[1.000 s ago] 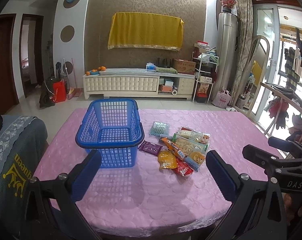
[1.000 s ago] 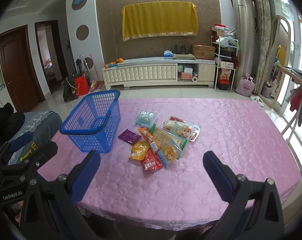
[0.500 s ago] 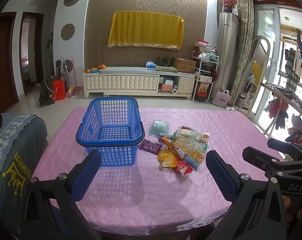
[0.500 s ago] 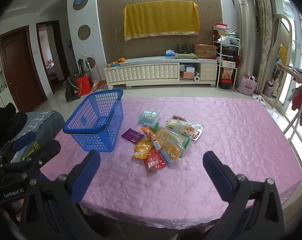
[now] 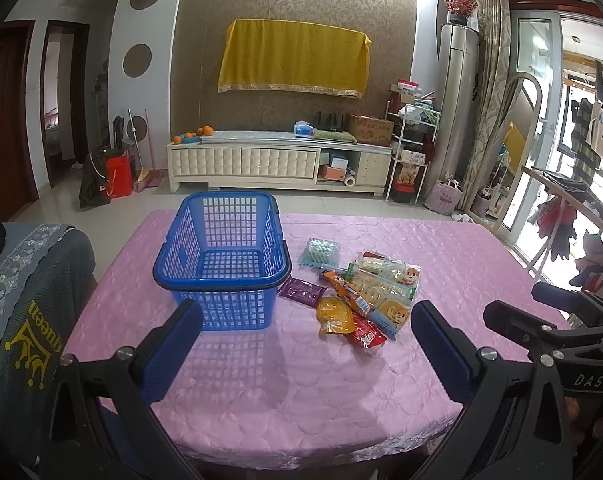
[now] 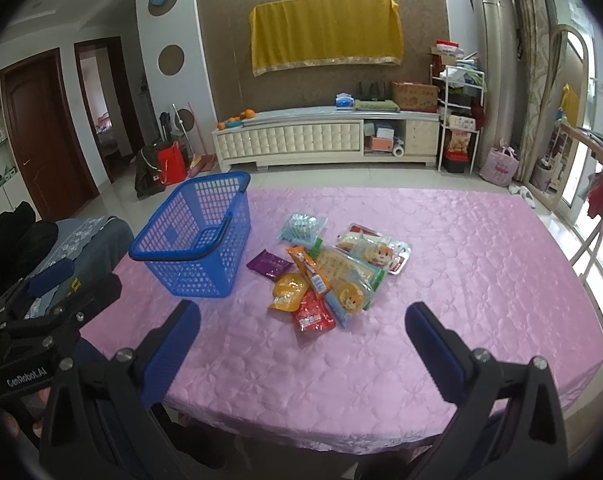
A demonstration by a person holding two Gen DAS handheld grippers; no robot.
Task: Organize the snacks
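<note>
Left gripper [image 5: 305, 344]: wide open, holds nothing.
Right gripper [image 6: 301, 340]: wide open, holds nothing.
Snacks [image 5: 357, 292]: piled on the pink desk [image 5: 461, 248].
Basket [image 5: 221, 264]: blue, just left of the snacks.

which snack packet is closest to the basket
The purple packet: it lies flat just right of the blue basket, apart from the heap; the yellow pouch and red packet lie farther off.

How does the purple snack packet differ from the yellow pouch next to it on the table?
The purple snack packet is flat, dark and rectangular; the yellow pouch is puffier, rounder and translucent orange-yellow. The purple packet lies nearer the blue basket, apart from the pile; the yellow pouch touches the red packet. Both lie flat on the pink tablecloth, outside the basket.
</note>
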